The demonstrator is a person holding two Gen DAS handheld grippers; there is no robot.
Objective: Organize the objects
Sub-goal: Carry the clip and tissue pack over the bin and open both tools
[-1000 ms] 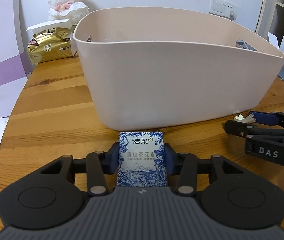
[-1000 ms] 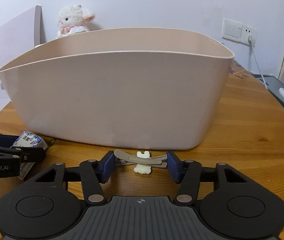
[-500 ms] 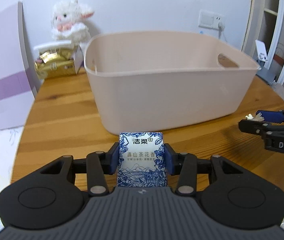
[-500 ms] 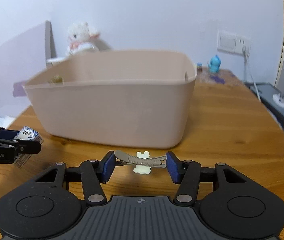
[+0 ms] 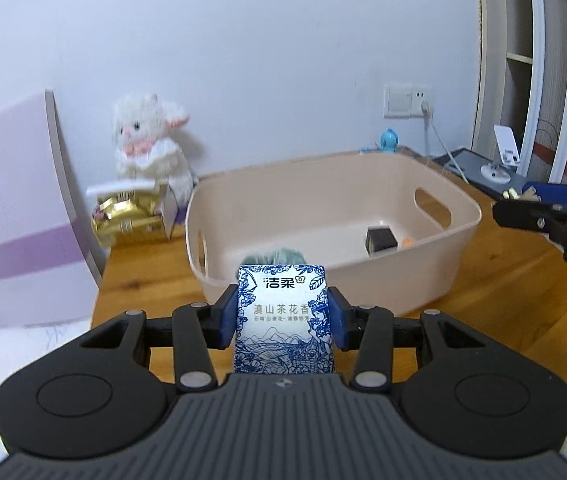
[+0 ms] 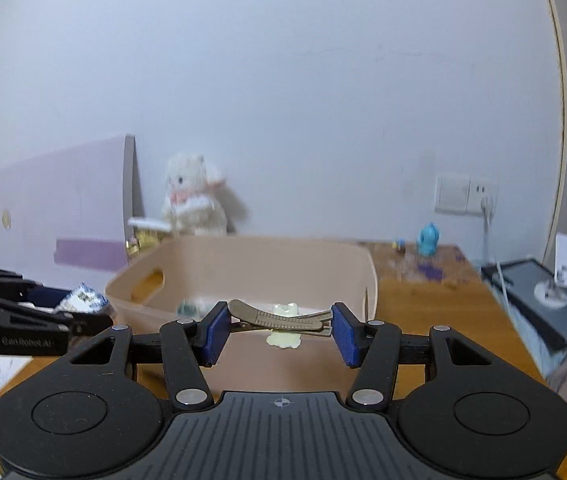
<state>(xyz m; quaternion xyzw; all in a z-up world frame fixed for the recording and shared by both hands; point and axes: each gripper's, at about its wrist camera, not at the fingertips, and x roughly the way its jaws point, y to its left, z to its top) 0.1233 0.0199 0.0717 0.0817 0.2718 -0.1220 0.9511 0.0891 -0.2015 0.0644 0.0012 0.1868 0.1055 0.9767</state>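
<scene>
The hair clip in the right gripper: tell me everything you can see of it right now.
The hair clip is a slim grey-brown duckbill clip, apparently metal, with a ridged top and a pale cream bear-shaped charm on it. It lies crosswise, roughly level, pinched end to end between the blue pads of the right gripper, off the table, in front of the beige bin. Nothing else touches it.

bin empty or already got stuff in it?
Not empty. The beige bin holds a dark small box, an orange bit beside it and a teal fuzzy thing near the front wall.
</scene>
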